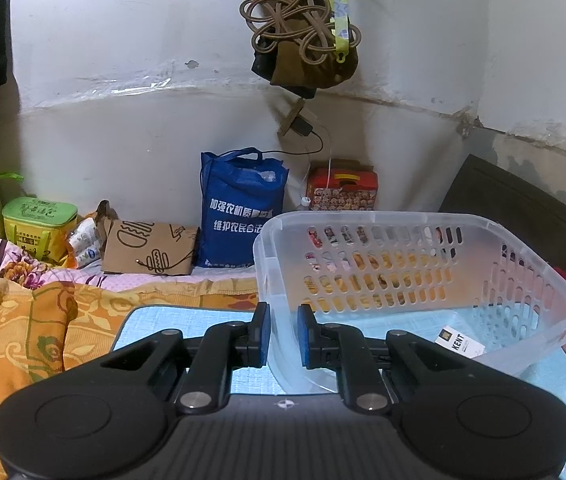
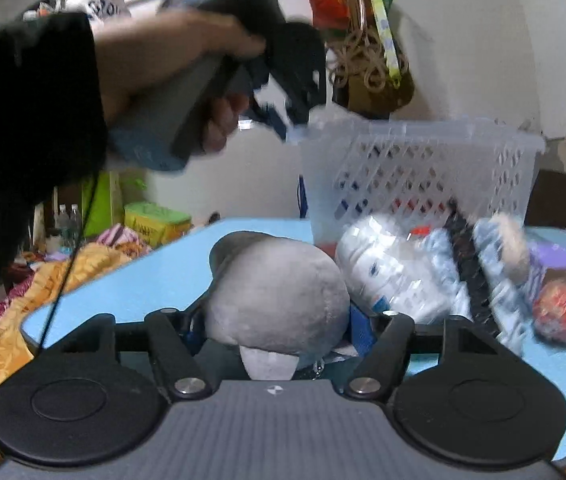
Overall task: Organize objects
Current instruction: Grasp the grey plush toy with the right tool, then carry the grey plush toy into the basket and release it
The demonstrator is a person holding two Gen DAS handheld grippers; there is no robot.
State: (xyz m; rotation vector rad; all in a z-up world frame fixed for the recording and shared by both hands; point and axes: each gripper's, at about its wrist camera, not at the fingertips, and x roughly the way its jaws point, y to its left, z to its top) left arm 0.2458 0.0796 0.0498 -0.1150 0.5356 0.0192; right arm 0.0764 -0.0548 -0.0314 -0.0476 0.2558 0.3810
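Two blue pads of the left gripper (image 1: 283,334) pinch the near wall of the clear basket (image 1: 423,272), which holds a Kent packet (image 1: 460,341) above the blue table (image 1: 187,322). Only the right wrist view shows the rest — the right gripper (image 2: 279,320) clenched on a grey plush toy (image 2: 279,292), and bottles (image 2: 395,276) spilled below the tilted basket (image 2: 419,176).

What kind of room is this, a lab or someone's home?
Most likely a lived-in bedroom at home: an orange floral blanket lies rumpled beside the small blue table, and a blue shopping bag sits against a scuffed white wall.
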